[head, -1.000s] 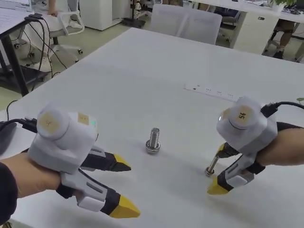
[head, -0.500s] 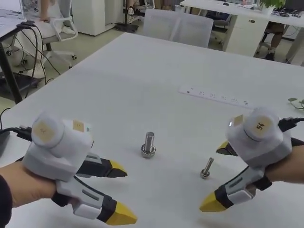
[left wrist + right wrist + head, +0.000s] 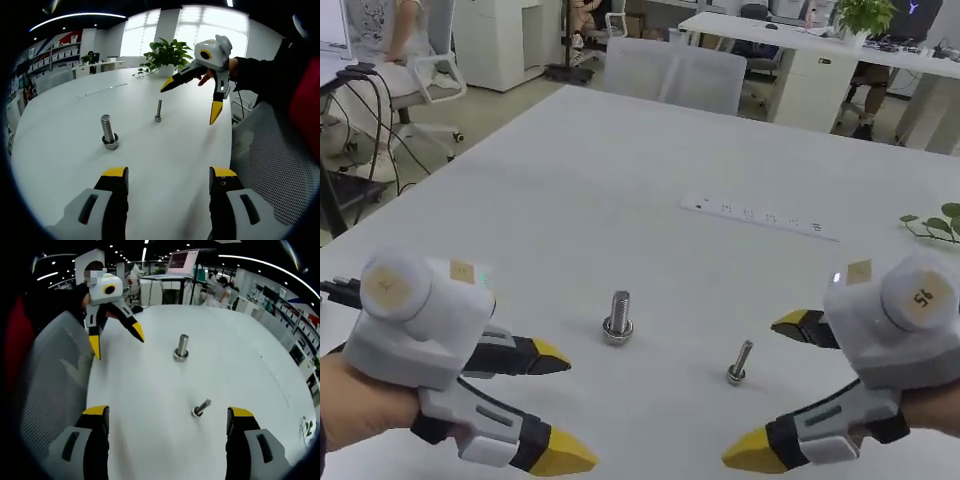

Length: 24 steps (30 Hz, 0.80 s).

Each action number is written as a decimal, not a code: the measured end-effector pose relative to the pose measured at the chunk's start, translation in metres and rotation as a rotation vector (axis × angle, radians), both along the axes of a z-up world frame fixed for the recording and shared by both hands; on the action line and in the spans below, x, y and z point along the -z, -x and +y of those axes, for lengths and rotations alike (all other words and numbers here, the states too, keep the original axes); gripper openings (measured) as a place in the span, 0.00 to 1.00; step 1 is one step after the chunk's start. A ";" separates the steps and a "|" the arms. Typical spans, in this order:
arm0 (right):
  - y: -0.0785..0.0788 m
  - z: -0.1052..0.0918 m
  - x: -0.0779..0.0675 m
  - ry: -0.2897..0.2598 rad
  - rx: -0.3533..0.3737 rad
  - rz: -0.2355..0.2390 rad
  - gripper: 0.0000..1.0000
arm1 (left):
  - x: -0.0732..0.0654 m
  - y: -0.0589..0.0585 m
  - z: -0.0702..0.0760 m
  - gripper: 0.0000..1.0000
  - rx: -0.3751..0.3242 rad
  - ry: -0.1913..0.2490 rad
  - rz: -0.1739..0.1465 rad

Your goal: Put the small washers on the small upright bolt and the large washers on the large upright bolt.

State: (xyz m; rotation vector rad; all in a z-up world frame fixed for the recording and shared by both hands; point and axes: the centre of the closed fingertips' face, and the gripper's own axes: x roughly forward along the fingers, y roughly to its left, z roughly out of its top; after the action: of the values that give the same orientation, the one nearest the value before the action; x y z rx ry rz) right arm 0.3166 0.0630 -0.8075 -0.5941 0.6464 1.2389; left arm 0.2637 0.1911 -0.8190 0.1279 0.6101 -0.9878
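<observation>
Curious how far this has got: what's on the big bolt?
A wider metal collar sits around the big bolt at its foot; the thread above is bare. Whether that collar is washers or the bolt's head is too small to tell.

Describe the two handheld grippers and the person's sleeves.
Left gripper and right gripper: white-grey housings with round caps, black jaws tipped yellow. Tan stickers on both caps; the right one bears a number. A black cable leaves the left one. The sleeve is black.

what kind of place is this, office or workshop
Most likely an open-plan office or lab: rows of white desks, office chairs, a potted plant, and a power strip lying on the white worktable.
</observation>
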 end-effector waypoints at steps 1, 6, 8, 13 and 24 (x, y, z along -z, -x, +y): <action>0.001 -0.001 -0.001 -0.011 0.010 0.002 0.99 | -0.001 0.000 0.001 0.65 0.000 -0.001 -0.004; 0.010 -0.007 -0.007 -0.079 0.045 -0.001 0.98 | -0.012 -0.002 0.004 0.66 -0.010 0.004 -0.027; 0.015 -0.011 -0.010 -0.097 0.051 -0.006 0.98 | -0.017 -0.001 0.005 0.67 -0.014 0.004 -0.036; 0.029 -0.017 -0.016 -0.150 0.077 -0.012 0.98 | -0.023 0.009 0.006 0.69 -0.021 0.011 -0.044; 0.055 -0.026 -0.030 -0.234 0.129 -0.034 0.97 | -0.035 0.029 0.009 0.72 -0.073 0.065 -0.053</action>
State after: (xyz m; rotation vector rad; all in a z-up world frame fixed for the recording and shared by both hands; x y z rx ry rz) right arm 0.2613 0.0368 -0.7780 -0.3721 0.4949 1.1612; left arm 0.2352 0.2000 -0.7836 0.0733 0.5302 -0.9294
